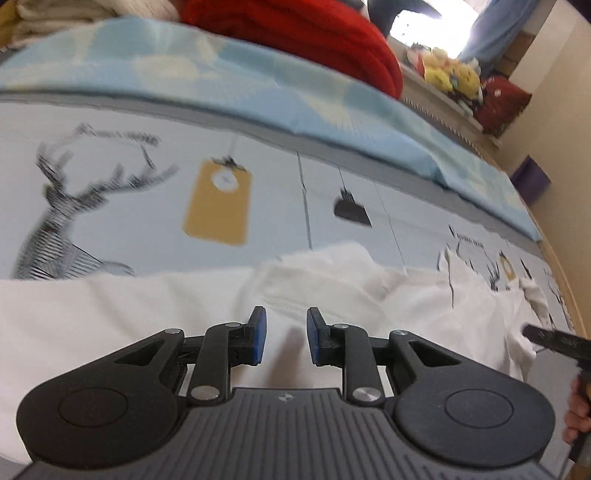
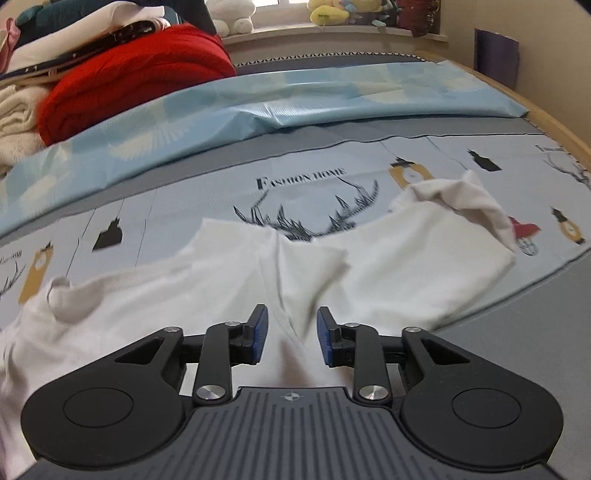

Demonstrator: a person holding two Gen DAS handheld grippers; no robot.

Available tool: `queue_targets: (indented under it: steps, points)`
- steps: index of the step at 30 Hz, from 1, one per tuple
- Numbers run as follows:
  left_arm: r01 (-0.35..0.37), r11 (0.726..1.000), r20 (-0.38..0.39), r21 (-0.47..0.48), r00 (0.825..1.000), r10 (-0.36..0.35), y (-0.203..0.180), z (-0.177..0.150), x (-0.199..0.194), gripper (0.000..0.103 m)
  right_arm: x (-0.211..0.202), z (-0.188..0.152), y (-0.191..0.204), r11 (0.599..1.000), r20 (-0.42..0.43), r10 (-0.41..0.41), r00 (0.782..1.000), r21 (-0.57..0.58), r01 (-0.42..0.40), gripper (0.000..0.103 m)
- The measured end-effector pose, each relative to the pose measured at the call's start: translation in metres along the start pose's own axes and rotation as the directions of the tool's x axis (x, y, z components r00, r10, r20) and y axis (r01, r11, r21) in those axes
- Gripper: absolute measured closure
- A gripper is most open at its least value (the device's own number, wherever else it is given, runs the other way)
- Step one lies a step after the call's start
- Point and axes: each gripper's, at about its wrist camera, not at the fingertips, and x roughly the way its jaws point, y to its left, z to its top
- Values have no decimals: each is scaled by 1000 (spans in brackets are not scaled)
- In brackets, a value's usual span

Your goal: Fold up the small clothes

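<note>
Left wrist view, left to right: the pale blue printed bedsheet (image 1: 155, 229) carried a black line-drawn deer head, a mustard tag shape and a small black lamp shape, all motion-blurred. Beyond it lay a light blue cloud-patterned cloth (image 1: 258, 92), smooth and creased along its edge, and a ribbed red knit blanket (image 1: 325, 37) bulged behind that. Yellow plush toys (image 1: 450, 74) sat on the sill at far right. The white cotton garment (image 1: 147, 314) lay spread across the sheet, soft and rumpled toward the right. The left gripper (image 1: 283, 341), black with blue ribbed pads, sat just over it with jaws spread, nothing between them but cloth below. At the right edge a black bar of the other tool and a bit of the person's hand (image 1: 576, 417) showed.

Right wrist view, left to right: cream towels (image 2: 14, 118) and stacked folded clothes, then the red blanket (image 2: 136, 81), then the light blue cloth (image 2: 295, 107), and plush toys (image 2: 325, 11) on the sill. The sheet (image 2: 184, 199) read "FASHION HOME" above antlers. The white garment (image 2: 399, 266) lay flat on it, a sleeve curled at left, a corner flipped up at right, a folded flap in the middle. The right gripper (image 2: 292, 341) hovered low above that flap, jaws parted, gripping nothing. Grey mattress fabric (image 2: 517, 339) showed at right.
</note>
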Motion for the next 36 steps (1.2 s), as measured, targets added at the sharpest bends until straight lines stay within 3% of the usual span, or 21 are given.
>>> queue_targets:
  steps: [3, 5, 8, 11, 15, 21, 28, 31, 34, 36]
  points:
    - [8, 999, -64, 37, 998, -6, -7, -4, 23, 74, 25, 2, 6, 1000, -21, -7, 1000, -22, 7, 65]
    - [-46, 995, -102, 91, 993, 56, -13, -7, 39, 74, 42, 3, 10, 999, -47, -9, 999, -38, 7, 64]
    - [-105, 984, -62, 143, 991, 115, -20, -6, 52, 81, 64, 4, 13, 999, -82, -11, 997, -48, 7, 65]
    - [-181, 972, 2, 151, 983, 183, -26, 3, 63, 94, 77, 5, 18, 996, -72, -38, 997, -89, 31, 87]
    - [-216, 969, 55, 120, 976, 211, -27, 17, 78, 94, 83, 10, 17, 997, -42, -24, 999, -69, 21, 93]
    - [-251, 962, 102, 107, 965, 241, -35, 31, 92, 95, 89, 16, 12, 999, -15, -34, 999, -29, 34, 93]
    - [-262, 950, 3, 167, 964, 266, -45, 30, 85, 88, 79, 26, -3, 999, -3, -1, 1000, -50, 0, 83]
    - [-263, 944, -52, 199, 959, 279, -43, 18, 70, 82, 65, 37, -27, 992, 86, -98, 992, -73, 104, 80]
    - [-277, 941, -160, 194, 937, 309, -43, 6, 42, 81, 57, 47, -64, 974, 161, -195, 967, -81, 210, 77]
    - [-273, 945, -157, 180, 940, 302, -49, -1, 9, 80, 57, 53, -91, 950, 196, -272, 942, -99, 295, 74]
